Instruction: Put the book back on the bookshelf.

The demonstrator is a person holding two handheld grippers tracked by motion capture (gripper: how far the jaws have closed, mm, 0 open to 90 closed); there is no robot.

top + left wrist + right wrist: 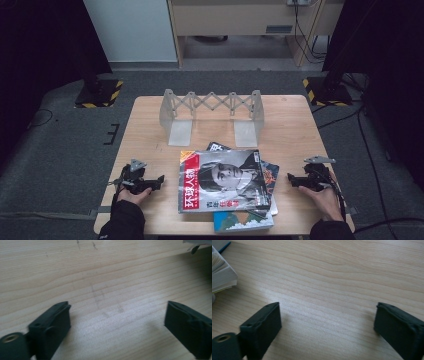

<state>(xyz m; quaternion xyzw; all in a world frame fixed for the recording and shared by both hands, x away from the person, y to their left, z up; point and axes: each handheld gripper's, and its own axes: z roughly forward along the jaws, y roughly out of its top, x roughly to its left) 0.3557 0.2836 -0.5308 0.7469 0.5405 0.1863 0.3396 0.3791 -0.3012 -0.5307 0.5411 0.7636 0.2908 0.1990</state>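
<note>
While both hands rest low on the wooden bench (145, 112), we see the left gripper (159, 179) lying at the left side of the bench and the right gripper (291, 179) at the right side, each pointing inward toward the pile of magazines (227, 187) between them. Neither gripper touches the pile; both sit just beside it.

We can tell from the left gripper view that its black fingers (53, 321) are spread wide, with bare wood grain between them and nothing pinched. A corner of the pile shows at the top right edge of that view. We find the same in the right gripper view: the fingers (264, 322) stand spread apart over bare bench, gripping nothing, and the page edges of the magazines (222, 275) show at the far left.

The pile lies at the near middle of the bench. Its top magazine (222, 181) has a red strip down its left side and a grey portrait cover. Under it we see more issues fanned out, one sticking out at the upper right and a blue-green one (242, 221) poking out at the near edge.

Farther back on the bench stands a pale, expandable book rack (212, 107) with a scissor-lattice back and two flat feet, well apart from the pile.
</note>
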